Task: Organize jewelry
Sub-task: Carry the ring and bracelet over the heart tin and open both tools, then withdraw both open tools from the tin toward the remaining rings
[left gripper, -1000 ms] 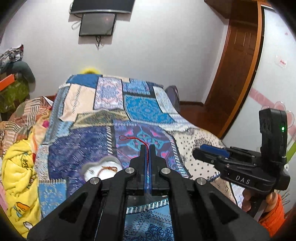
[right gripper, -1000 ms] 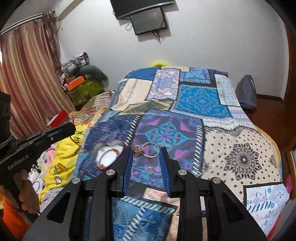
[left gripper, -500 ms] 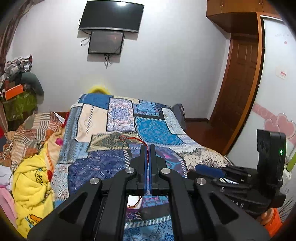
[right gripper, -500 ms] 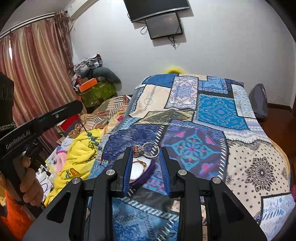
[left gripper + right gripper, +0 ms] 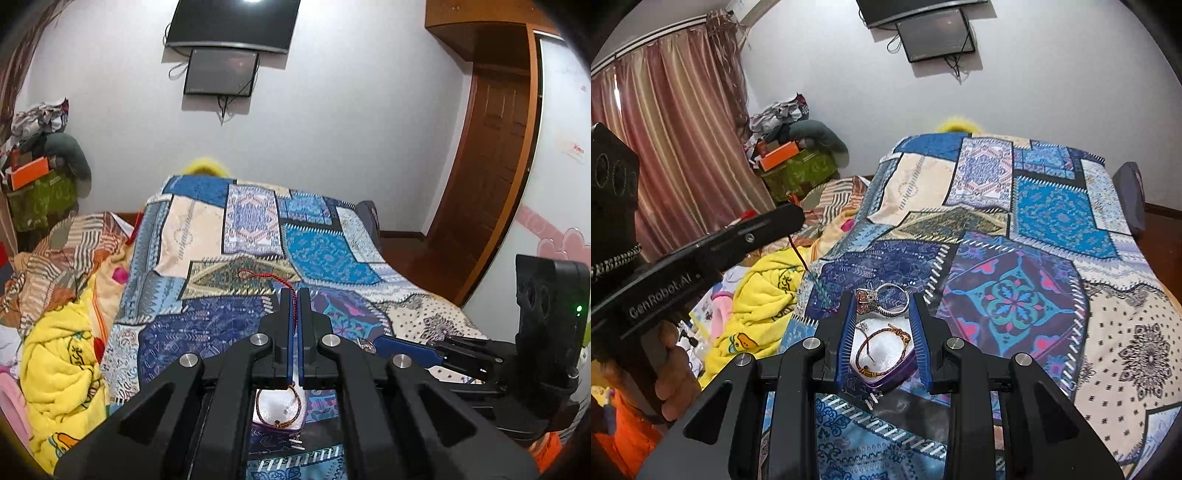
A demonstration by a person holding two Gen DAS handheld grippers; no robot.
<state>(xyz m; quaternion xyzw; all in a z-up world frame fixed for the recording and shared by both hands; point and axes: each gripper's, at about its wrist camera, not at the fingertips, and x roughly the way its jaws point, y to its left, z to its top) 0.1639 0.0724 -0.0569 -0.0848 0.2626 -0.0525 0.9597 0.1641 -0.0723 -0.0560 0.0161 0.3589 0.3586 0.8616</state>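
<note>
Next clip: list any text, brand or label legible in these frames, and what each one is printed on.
"GenRobot.AI": white lettering on the side of the left tool, seen from the right wrist view.
Small sticker with red print on the white wardrobe panel, left wrist view: too small to read.
Nothing else is legible.

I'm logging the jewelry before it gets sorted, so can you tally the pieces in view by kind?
Rings: 1, the ring in the right hand-held gripper
Corded pieces: 1, the red cord in the left hand-held gripper
Bracelets: 1, the brown bracelet in the white box
Total: 3
</note>
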